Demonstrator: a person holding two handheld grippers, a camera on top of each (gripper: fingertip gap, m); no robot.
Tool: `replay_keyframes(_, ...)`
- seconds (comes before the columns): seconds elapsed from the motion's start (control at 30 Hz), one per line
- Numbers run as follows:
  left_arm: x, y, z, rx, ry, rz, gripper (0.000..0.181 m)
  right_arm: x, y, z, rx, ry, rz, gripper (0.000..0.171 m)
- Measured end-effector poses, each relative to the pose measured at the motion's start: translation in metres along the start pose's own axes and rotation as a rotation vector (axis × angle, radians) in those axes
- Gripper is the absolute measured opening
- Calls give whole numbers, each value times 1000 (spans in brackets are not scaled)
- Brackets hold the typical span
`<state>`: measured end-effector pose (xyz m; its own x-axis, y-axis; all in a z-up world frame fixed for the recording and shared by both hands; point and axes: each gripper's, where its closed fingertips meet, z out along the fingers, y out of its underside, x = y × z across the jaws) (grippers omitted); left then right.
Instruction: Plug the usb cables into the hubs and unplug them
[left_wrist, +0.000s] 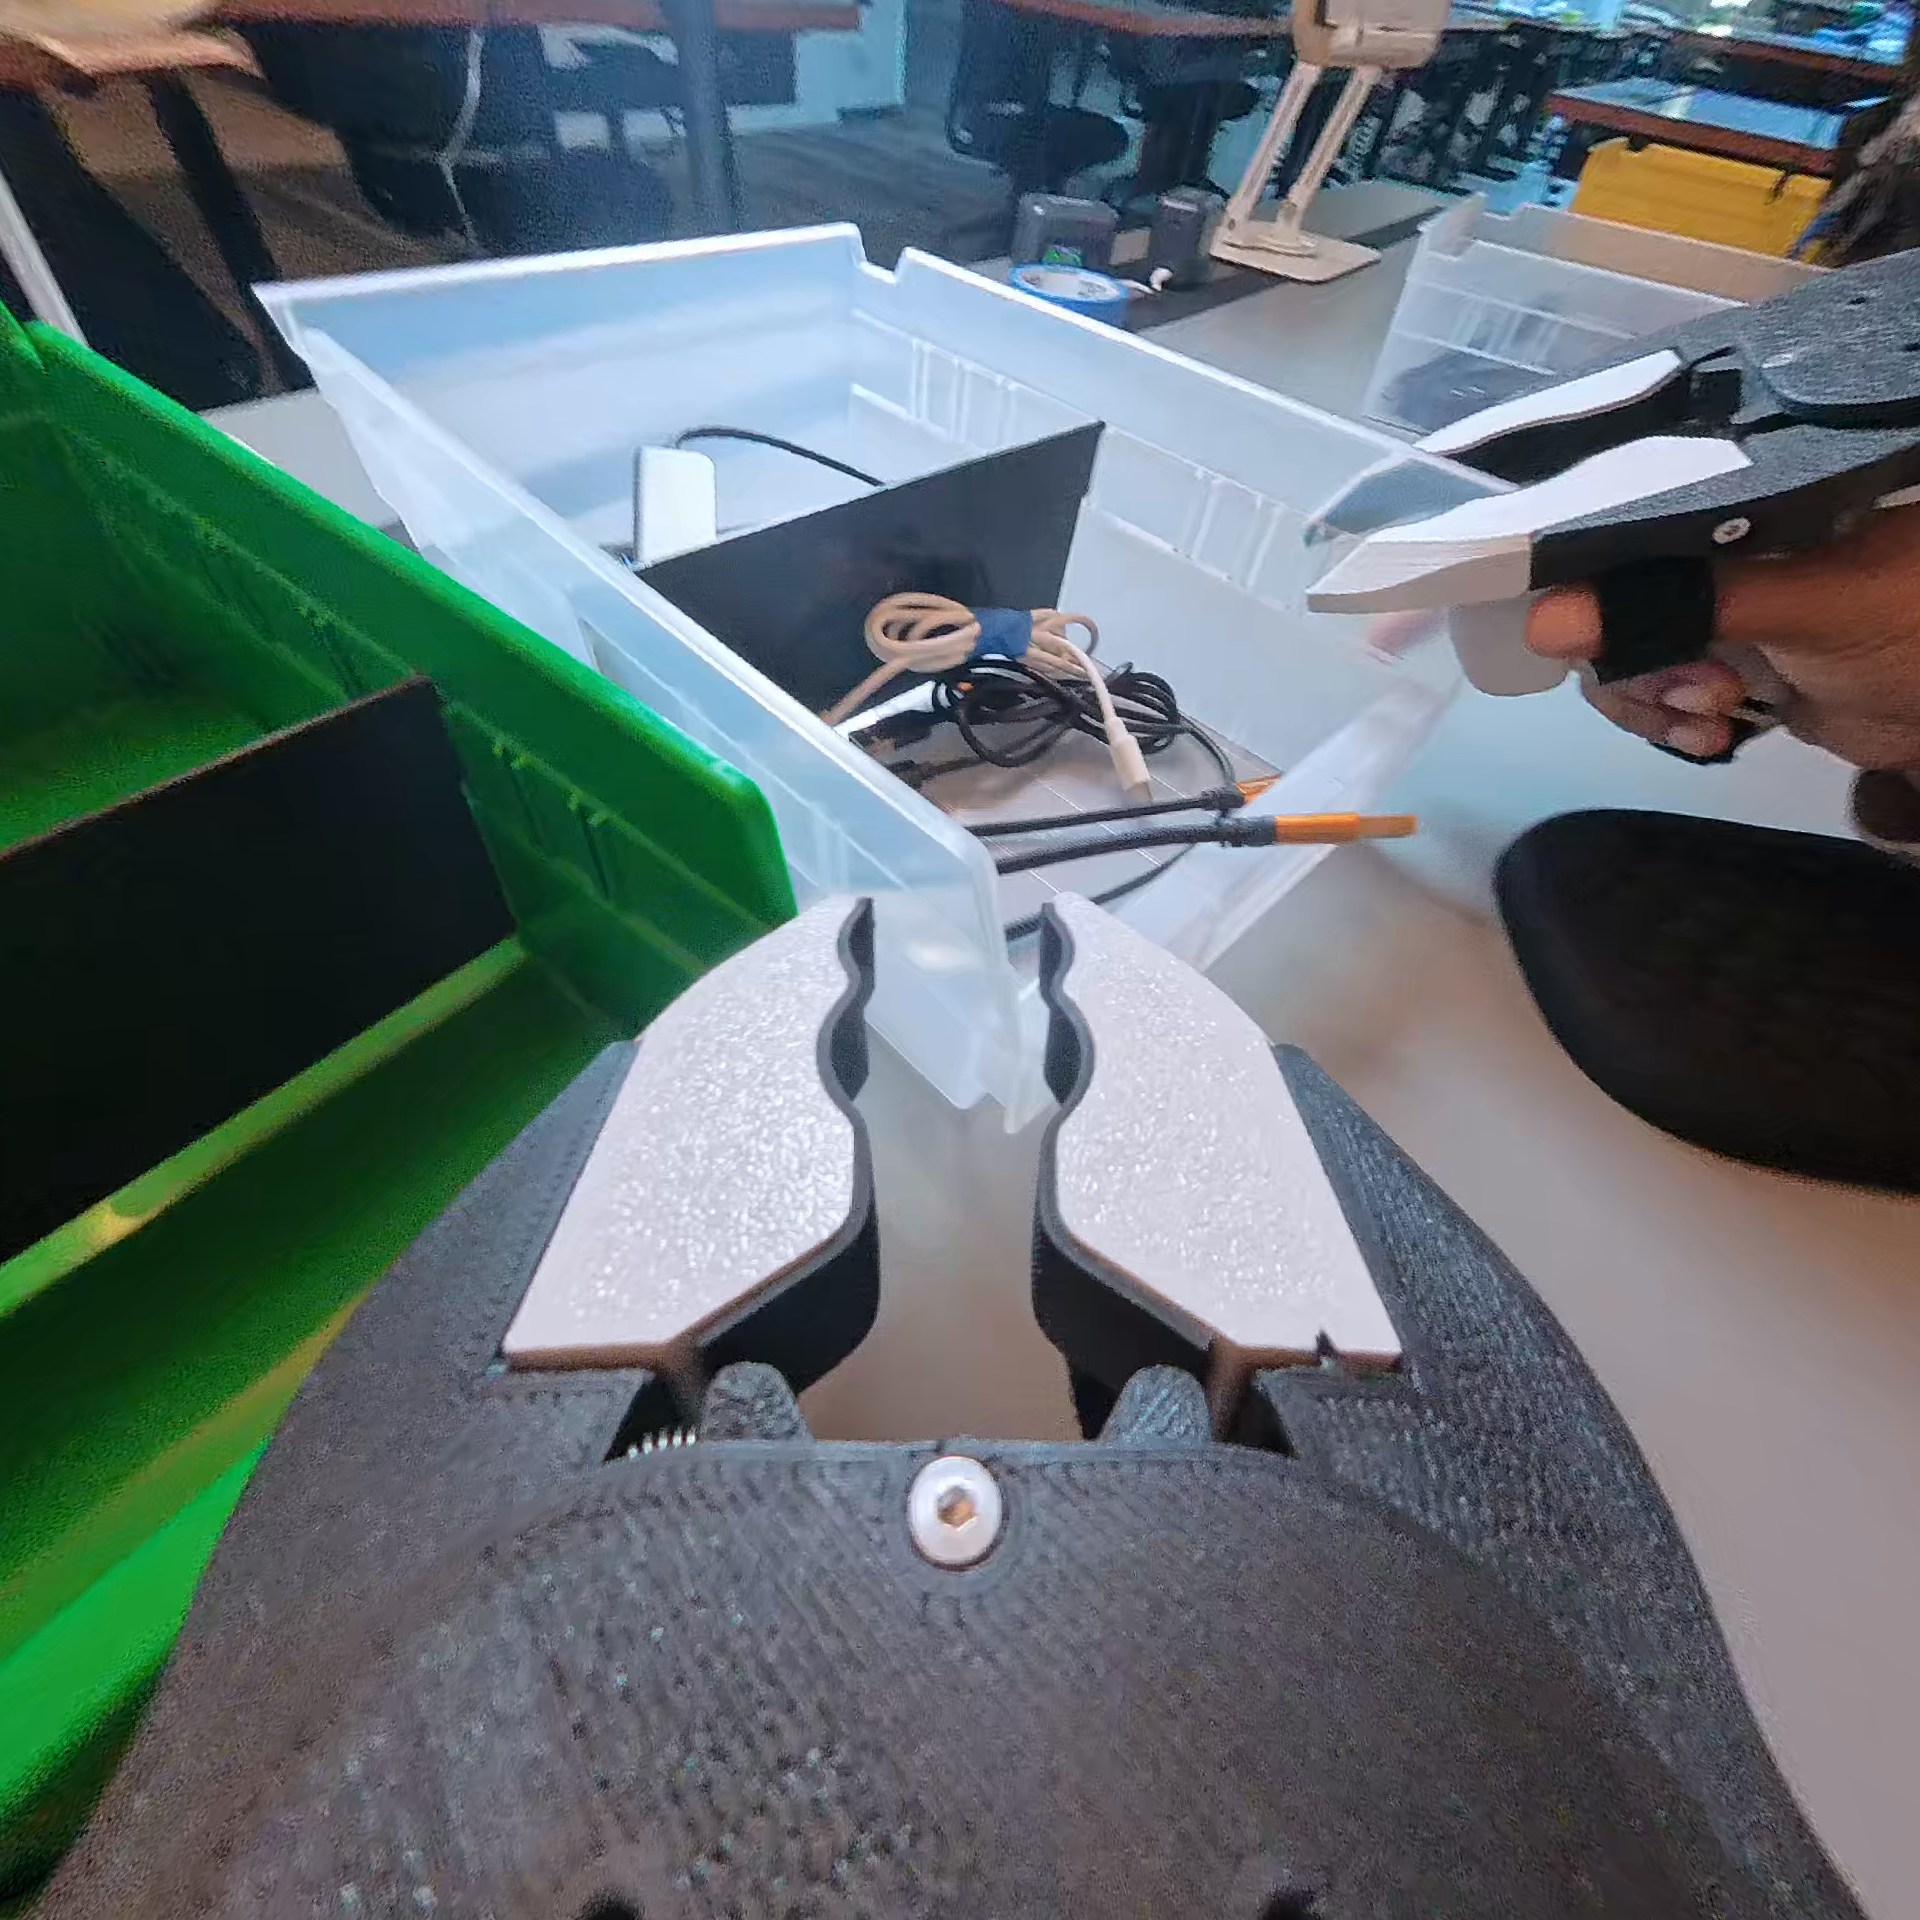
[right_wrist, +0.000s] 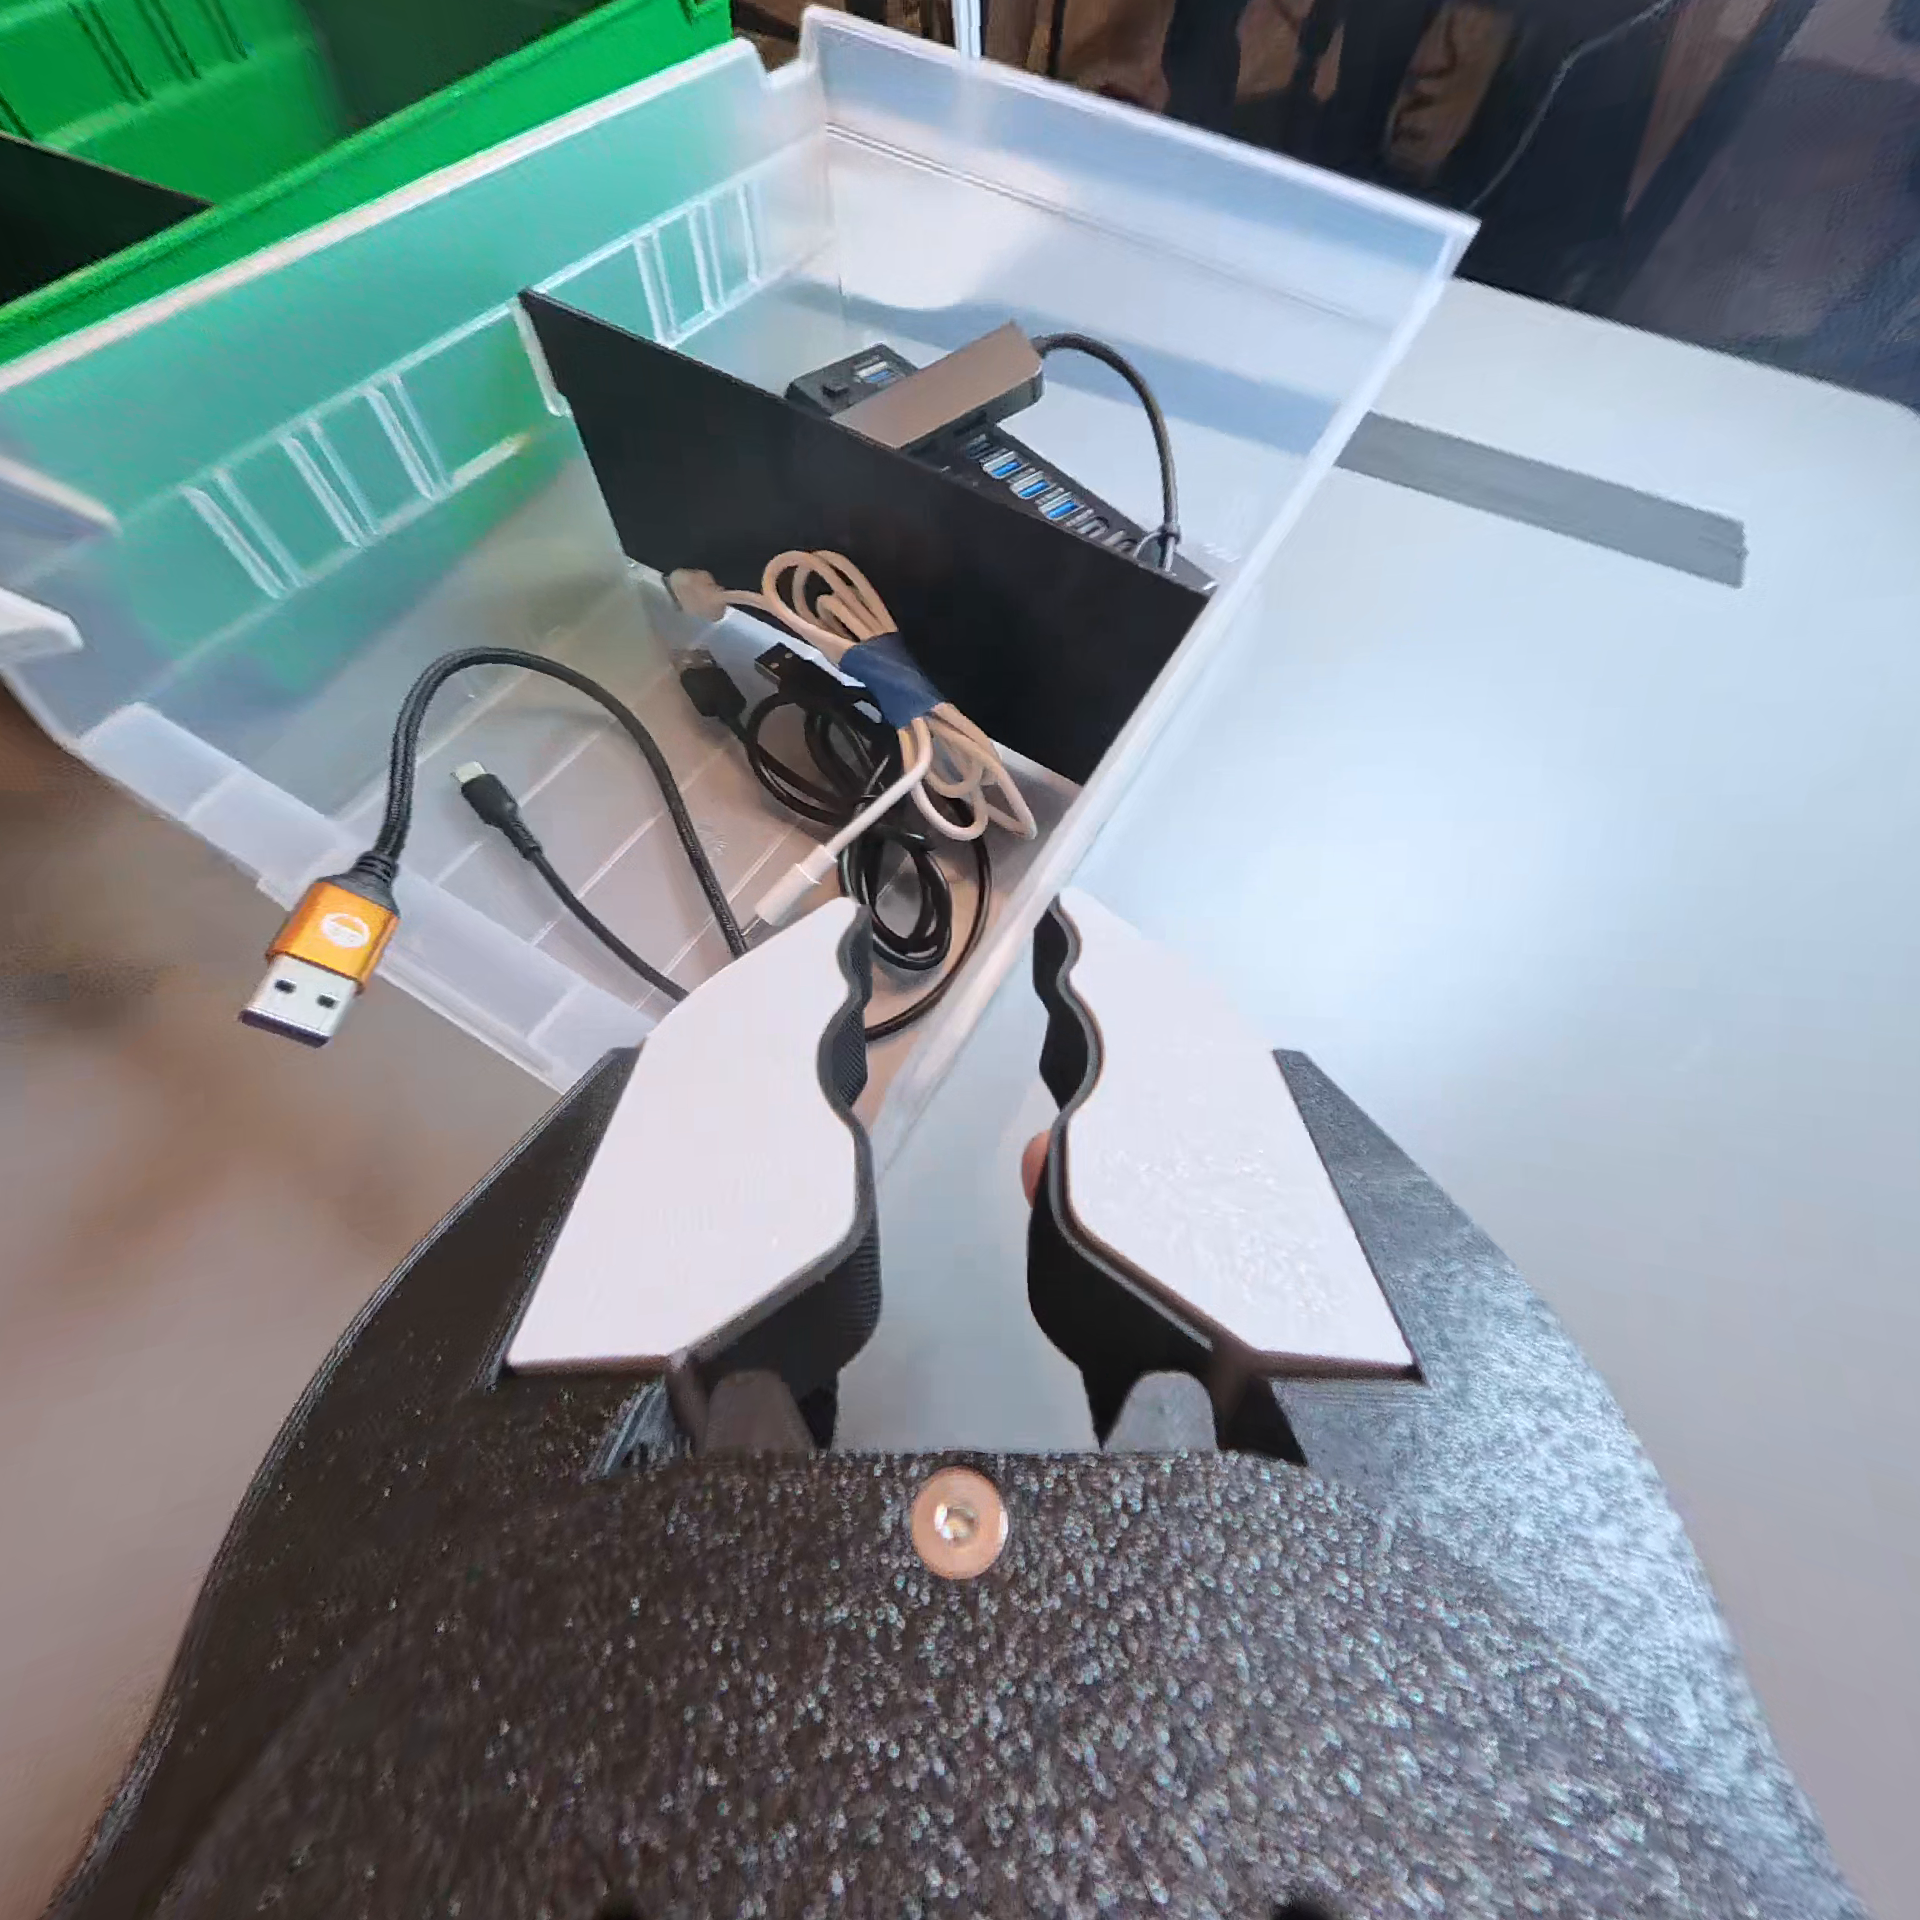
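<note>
A clear plastic bin (right_wrist: 1143, 135) holds a black divider (right_wrist: 831, 520). Behind the divider lie a grey hub (right_wrist: 935, 400) and a black hub with blue ports (right_wrist: 1049, 499). In front lie a white cable bundle with a blue tie (right_wrist: 894, 675) and coiled black cables (right_wrist: 904, 894). A braided black cable's orange USB plug (right_wrist: 322, 956) hangs over the front rim; it also shows in the left wrist view (left_wrist: 1320, 828). My right gripper (right_wrist: 951, 920) is open and empty above the bin's right wall. My left gripper (left_wrist: 956, 920) is open, with the bin's near corner (left_wrist: 935, 935) between its jaws.
A green bin (left_wrist: 312, 582) with a black divider stands left of the clear bin. A second clear bin (left_wrist: 1507, 301) stands at the back right. A dark rounded seat (left_wrist: 1714, 987) lies off the table's right. My right gripper (left_wrist: 1371, 520) hovers over the clear bin's right side. The grippers' ends are close to 20 cm from one another. My right gripper's tips are some 15 cm from the dark rounded seat (left_wrist: 1714, 987).
</note>
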<state>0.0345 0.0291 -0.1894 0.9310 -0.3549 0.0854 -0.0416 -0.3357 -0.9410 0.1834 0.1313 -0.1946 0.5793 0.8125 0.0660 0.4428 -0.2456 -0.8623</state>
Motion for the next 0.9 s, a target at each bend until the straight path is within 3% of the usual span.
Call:
replay_keyframes(0.3, -6, -4, 22, 13, -191, 180, 24, 8, 2, -2, 45, 105, -34, 21)
replay_keyframes(0.6, 21, -25, 9, 40, -141, 300, 22, 9, -13, -48, 121, 201, -30, 15)
replay_keyframes(0.73, 22, -63, -16, 98, -158, 337, 22, -2, -55, -75, 198, 205, -68, 17)
replay_keyframes(0.9, -1, -126, -80, 165, -254, 382, 22, -41, -140, -92, 341, 104, -119, 18)
